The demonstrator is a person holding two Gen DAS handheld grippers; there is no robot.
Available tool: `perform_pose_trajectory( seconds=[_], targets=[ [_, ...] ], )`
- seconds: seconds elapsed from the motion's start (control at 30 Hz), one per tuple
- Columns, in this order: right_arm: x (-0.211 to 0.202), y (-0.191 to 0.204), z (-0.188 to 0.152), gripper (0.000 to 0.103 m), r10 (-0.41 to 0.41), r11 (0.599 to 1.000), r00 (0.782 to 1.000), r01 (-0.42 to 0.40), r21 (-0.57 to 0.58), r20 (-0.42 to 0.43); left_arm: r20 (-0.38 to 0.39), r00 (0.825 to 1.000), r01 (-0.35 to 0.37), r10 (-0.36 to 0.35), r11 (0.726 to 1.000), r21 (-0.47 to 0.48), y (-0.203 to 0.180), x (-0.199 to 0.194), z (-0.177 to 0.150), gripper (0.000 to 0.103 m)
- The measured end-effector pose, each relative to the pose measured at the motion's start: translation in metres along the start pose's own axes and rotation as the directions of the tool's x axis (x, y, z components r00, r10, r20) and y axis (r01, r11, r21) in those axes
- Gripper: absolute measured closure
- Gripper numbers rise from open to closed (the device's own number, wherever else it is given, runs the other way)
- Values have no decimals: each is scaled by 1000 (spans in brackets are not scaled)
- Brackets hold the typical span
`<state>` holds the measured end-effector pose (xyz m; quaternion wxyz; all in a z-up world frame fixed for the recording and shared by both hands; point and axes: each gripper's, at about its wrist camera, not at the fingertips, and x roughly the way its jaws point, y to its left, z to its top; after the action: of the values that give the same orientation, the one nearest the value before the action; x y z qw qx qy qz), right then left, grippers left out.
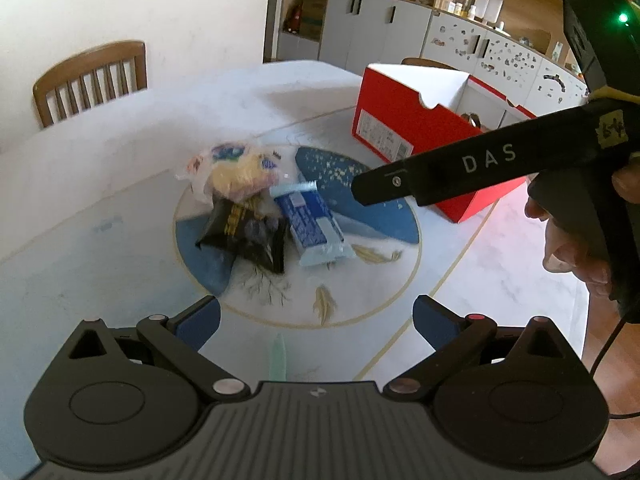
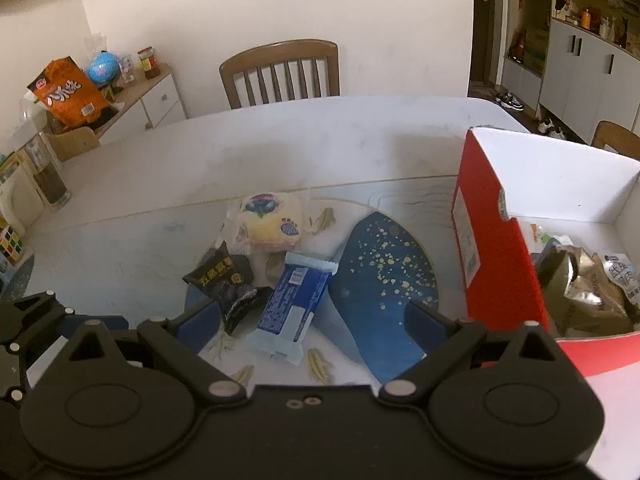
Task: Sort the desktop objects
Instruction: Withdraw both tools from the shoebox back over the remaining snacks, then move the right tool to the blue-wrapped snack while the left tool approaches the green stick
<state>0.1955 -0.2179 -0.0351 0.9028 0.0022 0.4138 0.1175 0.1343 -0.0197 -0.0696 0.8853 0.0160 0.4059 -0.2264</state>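
Observation:
Three snack packets lie together on the white table: a clear-wrapped bun (image 1: 234, 174) (image 2: 270, 222) at the back, a black packet (image 1: 244, 234) (image 2: 228, 282) in front of it, and a blue-and-white bar (image 1: 312, 224) (image 2: 294, 306) to their right. My left gripper (image 1: 316, 316) hovers open short of them, nothing between its blue pads. In the right wrist view my right gripper (image 2: 312, 320) is open above the near end of the blue bar, its pads clear of it. The right tool's black body (image 1: 460, 168) crosses the left wrist view.
A red cardboard box (image 1: 400, 120) (image 2: 500, 248) with a white inside stands to the right, holding crumpled wrappers (image 2: 588, 292). Wooden chairs (image 1: 90, 80) (image 2: 280, 72) stand at the far table edge. A side cabinet with a globe and orange bag (image 2: 68, 94) is far left.

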Motion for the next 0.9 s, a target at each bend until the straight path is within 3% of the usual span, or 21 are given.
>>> perform_pose_trajectory(
  seconds=[0.37, 0.9],
  targets=[
    [31, 19, -1, 5, 6, 998, 999, -9, -60, -40, -17, 1000, -17, 18, 1000, 25, 1, 6, -24, 0],
    [68, 30, -6, 12, -7, 996, 996, -1, -84, -90, -59, 997, -53, 51, 998, -37, 21, 9, -52, 1]
  ],
)
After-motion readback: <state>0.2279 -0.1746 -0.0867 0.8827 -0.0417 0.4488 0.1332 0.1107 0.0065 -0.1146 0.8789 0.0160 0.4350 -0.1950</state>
